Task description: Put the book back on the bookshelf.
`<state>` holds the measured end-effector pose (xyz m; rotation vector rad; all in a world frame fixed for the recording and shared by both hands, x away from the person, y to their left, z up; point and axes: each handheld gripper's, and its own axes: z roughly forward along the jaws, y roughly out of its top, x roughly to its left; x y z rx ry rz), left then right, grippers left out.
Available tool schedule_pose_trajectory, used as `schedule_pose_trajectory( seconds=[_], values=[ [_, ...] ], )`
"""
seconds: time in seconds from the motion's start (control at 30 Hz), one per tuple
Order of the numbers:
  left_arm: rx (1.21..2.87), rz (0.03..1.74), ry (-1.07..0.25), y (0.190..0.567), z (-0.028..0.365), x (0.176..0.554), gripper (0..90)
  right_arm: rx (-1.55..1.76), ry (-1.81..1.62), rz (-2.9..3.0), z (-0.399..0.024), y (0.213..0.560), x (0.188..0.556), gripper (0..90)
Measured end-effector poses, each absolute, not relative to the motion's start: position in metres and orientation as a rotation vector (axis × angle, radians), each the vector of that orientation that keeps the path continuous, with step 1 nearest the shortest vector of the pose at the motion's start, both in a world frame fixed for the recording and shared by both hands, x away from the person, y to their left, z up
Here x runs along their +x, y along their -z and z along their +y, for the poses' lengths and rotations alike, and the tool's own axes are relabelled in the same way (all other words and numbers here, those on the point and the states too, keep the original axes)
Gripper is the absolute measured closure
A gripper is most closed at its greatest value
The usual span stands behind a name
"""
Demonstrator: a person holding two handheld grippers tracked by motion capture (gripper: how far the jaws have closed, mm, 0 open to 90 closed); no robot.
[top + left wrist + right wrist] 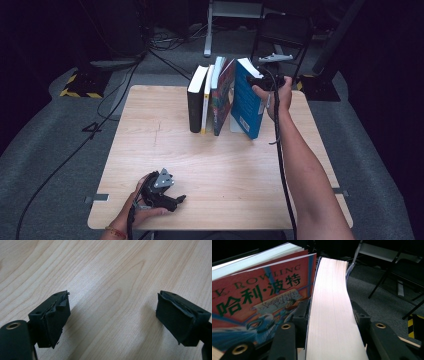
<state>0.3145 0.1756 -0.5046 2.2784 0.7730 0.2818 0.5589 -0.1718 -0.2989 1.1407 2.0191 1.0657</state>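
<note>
High view: wooden table (165, 155) with a row of upright books at its far middle. Blue book (247, 100), rightmost in the row, leaning left toward the red-covered book (222, 97); black book (196, 100) at the row's left end. Right gripper (265, 80): jaws clamped on either side of the blue book's page edge (332, 315). Left gripper (170, 197): near left of table, jaws apart (112, 317), nothing between them, resting just above bare wood.

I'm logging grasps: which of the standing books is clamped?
The blue book at the row's right end, tilted, between the right hand-held gripper's jaws; the others stand untouched.
</note>
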Motion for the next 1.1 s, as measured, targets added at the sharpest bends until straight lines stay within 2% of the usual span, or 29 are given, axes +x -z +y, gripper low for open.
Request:
schedule_pose_trajectory(
  seconds=[0.57, 0.83, 0.97, 1.1],
  values=[
    [2.276, 0.779, -0.283, 0.505, 0.174, 0.315, 11.9, 1.140, -1.074, 2.033, -0.186, 0.311, 0.526, 56.6],
    [2.275, 0.780, -0.283, 0.505, 0.174, 0.315, 11.9, 1.120, -1.032, 2.101, -0.196, 0.315, 0.523, 39.1],
    [2.274, 0.781, -0.283, 0.505, 0.174, 0.315, 11.9, 1.106, -1.119, 2.091, -0.208, 0.315, 0.513, 34.0],
    [2.276, 0.775, -0.283, 0.505, 0.174, 0.316, 11.8, 1.041, -1.148, 2.118, -0.213, 0.321, 0.501, 32.8]
  ],
)
